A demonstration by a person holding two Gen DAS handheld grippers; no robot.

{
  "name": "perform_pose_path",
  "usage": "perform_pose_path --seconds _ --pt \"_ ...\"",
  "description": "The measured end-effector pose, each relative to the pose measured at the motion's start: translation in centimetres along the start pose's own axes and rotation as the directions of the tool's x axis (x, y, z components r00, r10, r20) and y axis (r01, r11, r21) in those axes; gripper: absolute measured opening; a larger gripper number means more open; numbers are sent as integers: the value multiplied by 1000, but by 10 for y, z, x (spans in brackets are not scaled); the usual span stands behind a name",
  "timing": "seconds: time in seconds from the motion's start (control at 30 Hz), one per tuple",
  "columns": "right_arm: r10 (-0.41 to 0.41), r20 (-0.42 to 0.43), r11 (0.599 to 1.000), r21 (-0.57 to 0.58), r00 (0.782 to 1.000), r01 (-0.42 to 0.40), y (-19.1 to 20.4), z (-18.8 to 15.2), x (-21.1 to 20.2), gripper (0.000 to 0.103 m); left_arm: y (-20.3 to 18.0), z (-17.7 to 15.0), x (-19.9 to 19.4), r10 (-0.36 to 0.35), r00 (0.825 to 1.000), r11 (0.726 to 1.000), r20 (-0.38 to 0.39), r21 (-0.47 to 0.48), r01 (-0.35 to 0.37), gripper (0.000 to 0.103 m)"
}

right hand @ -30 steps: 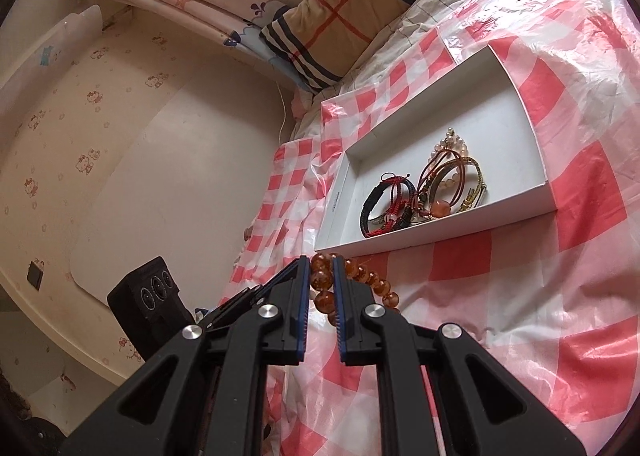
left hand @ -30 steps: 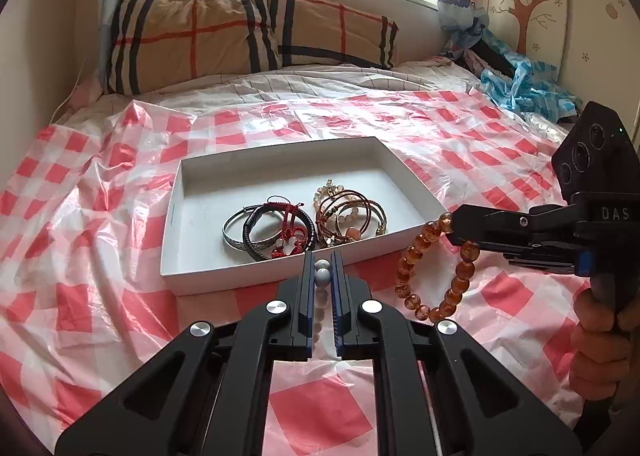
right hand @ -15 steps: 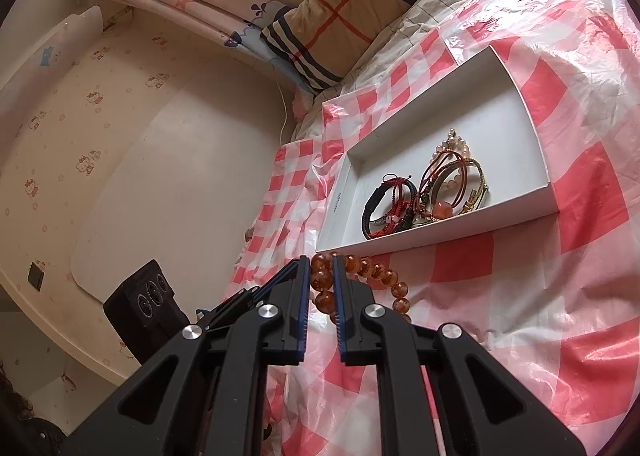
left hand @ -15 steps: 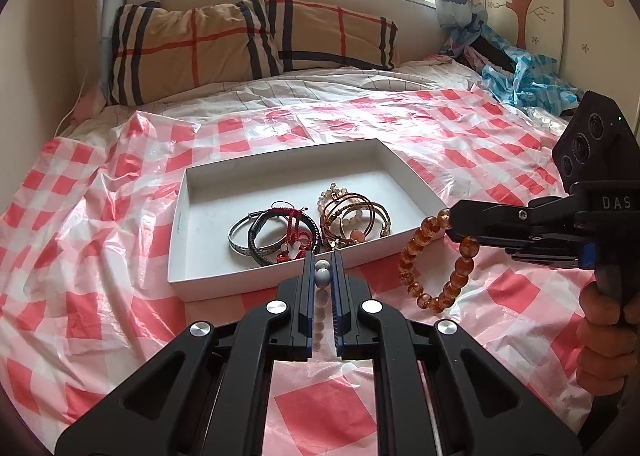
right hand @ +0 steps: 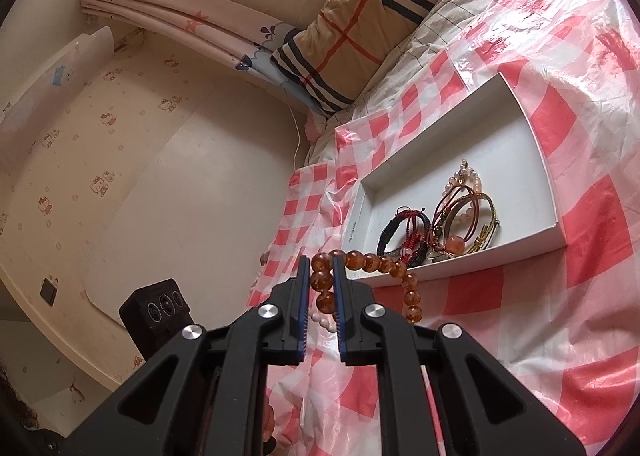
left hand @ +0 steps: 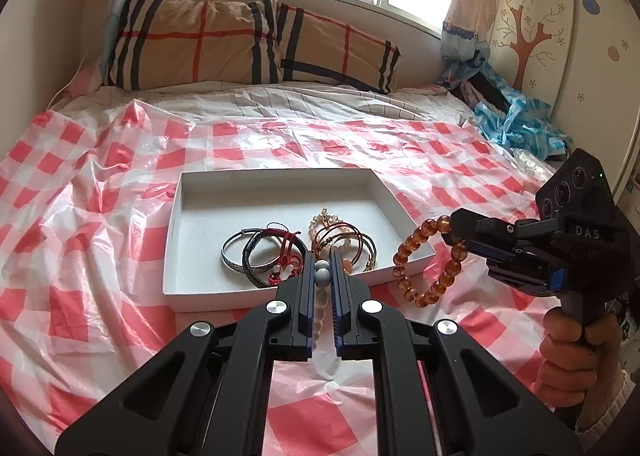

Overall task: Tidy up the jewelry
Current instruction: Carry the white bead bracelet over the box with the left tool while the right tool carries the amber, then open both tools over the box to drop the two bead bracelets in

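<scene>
Left gripper [left hand: 322, 276] fingers clamp a pale grey-white bead bracelet [left hand: 321, 298] at the shallow white cardboard tray [left hand: 208, 292]'s near rim. Right gripper [right hand: 322, 284] pinches an amber round-bead bracelet [left hand: 430, 260] hanging just off the right corner; tray's far half bare; other bracelets [left hand: 298, 252] crowd the near edge.

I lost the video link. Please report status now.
Left hand-held gripper shut on pale beads. Right hand-held gripper shut on amber bracelet, near box. Nothing in the way.
</scene>
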State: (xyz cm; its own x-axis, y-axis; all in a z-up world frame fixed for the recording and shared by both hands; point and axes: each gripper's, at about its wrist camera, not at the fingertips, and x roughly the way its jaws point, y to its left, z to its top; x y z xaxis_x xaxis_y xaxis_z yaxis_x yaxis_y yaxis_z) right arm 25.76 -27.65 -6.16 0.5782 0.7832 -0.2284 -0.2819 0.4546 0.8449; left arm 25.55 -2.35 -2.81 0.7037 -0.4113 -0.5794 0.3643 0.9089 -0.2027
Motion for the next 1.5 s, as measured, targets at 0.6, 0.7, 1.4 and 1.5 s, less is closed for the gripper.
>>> perform_pose_path --seconds 0.6,0.7,1.4,1.5 --pt "-727 -135 645 -470 673 603 -15 -37 74 44 6 11 7 -26 1000 999 -3 -36 26 7" --pt "-809 -73 505 -595 584 625 -13 -54 94 24 7 8 6 -30 1000 999 1 -35 30 7" --pt "-186 6 979 -87 983 185 3 11 18 12 7 20 18 -91 996 990 -18 -108 88 7" --pt "-171 11 981 -89 985 172 7 19 21 12 6 29 26 -103 995 988 -15 -118 100 7"
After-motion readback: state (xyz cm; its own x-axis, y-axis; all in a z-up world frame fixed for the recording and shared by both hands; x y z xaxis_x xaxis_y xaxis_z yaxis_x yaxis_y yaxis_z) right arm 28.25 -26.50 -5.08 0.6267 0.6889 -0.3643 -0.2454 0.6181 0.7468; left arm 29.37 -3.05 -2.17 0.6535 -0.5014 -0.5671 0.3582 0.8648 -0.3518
